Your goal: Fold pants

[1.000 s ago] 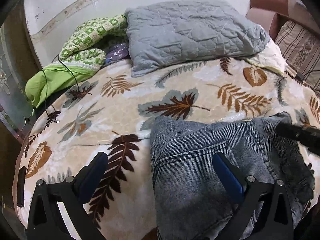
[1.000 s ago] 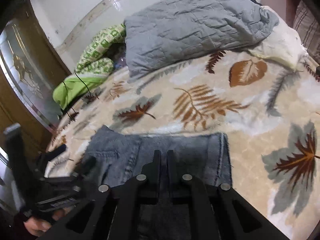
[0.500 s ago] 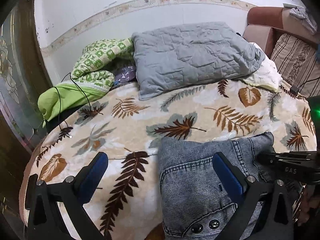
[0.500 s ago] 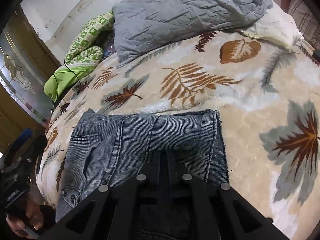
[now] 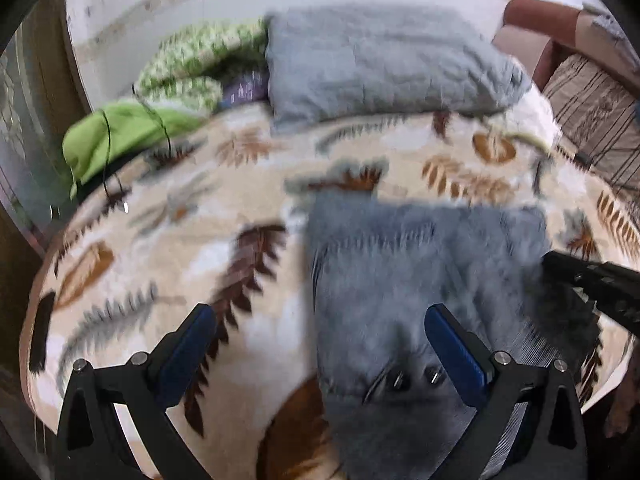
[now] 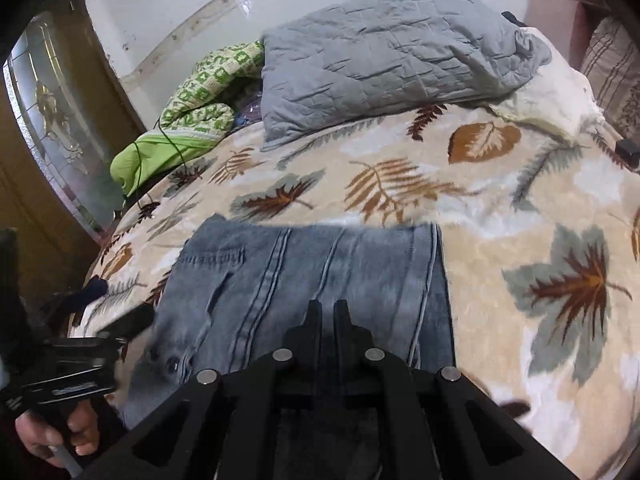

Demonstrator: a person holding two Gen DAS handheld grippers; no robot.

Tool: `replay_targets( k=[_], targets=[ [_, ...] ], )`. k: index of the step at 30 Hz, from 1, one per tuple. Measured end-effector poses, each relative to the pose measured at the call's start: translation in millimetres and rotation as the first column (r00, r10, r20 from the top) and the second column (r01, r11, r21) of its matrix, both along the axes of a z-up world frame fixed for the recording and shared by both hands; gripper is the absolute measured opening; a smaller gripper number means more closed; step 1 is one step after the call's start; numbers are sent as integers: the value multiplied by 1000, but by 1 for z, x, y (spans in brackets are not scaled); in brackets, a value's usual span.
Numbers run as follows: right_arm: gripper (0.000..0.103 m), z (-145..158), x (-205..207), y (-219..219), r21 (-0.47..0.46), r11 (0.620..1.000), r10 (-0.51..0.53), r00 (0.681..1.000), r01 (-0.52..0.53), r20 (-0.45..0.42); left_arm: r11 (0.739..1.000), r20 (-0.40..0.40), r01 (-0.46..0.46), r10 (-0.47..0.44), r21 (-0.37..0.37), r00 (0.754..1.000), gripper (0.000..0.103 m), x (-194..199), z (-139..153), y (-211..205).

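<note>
Since the frame half a second earlier, the left tool point(image 5: 318, 338) has dropped lower toward the bed, and its view is now smeared with motion blur; the folded pants point(image 6: 320, 276) lie in much the same spot on the blanket point(image 6: 500, 216).

Nearest in the left wrist view, the left tool stands wide apart, its blue pads point(image 5: 454, 344) holding nothing: one finger hangs over bare blanket point(image 5: 168, 240), the other over the denim point(image 5: 400, 264). Two metal buttons point(image 5: 414, 378) of the waistband show just beside that finger. At the right edge of that view the dark tip of the right tool point(image 5: 592, 280) reaches over the pants' right side.

In the right wrist view, the right tool point(image 6: 324, 316) has its fingers pressed together with only a thin slit between them, directly over the middle of the jeans; whether cloth is pinched there cannot be told. The left tool point(image 6: 72, 364) appears at lower left in a hand point(image 6: 56, 432), beside the pants' waistband corner.

Beyond, the pants form a folded rectangle near the bed's front edge, a pocket at their left and a stitched hem at their right. Farther back lie the leaf-patterned blanket, then a grey quilted pillow point(image 6: 392, 52), with green patterned bedding point(image 6: 200, 96) just beside it on the left and a black cable point(image 6: 168, 148) trailing across the green cloth. A striped cushion point(image 5: 596, 120) sits at far right.
</note>
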State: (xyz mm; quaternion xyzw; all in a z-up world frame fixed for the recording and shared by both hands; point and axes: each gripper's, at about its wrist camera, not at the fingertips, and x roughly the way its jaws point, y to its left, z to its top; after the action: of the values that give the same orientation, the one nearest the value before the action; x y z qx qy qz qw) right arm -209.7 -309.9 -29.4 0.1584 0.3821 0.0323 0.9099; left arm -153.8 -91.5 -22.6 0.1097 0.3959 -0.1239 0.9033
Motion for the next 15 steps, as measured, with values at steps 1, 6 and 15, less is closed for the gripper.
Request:
replay_targets(
  k=[1, 6, 15],
  targets=[
    [9, -2, -4, 1, 5, 1000, 2, 1000, -2, -7, 1000, -21, -4, 4, 0, 1000, 103, 0, -6, 2],
    [9, -15, -18, 4, 21, 1000, 14, 999, -13, -47, 1000, -111, -12, 9, -20, 994, 103, -1, -31, 7],
    [9, -30, -26, -3, 79, 996, 34, 998, -31, -46, 991, -169, -30, 8, -129, 986, 103, 3, -48, 21]
  ],
)
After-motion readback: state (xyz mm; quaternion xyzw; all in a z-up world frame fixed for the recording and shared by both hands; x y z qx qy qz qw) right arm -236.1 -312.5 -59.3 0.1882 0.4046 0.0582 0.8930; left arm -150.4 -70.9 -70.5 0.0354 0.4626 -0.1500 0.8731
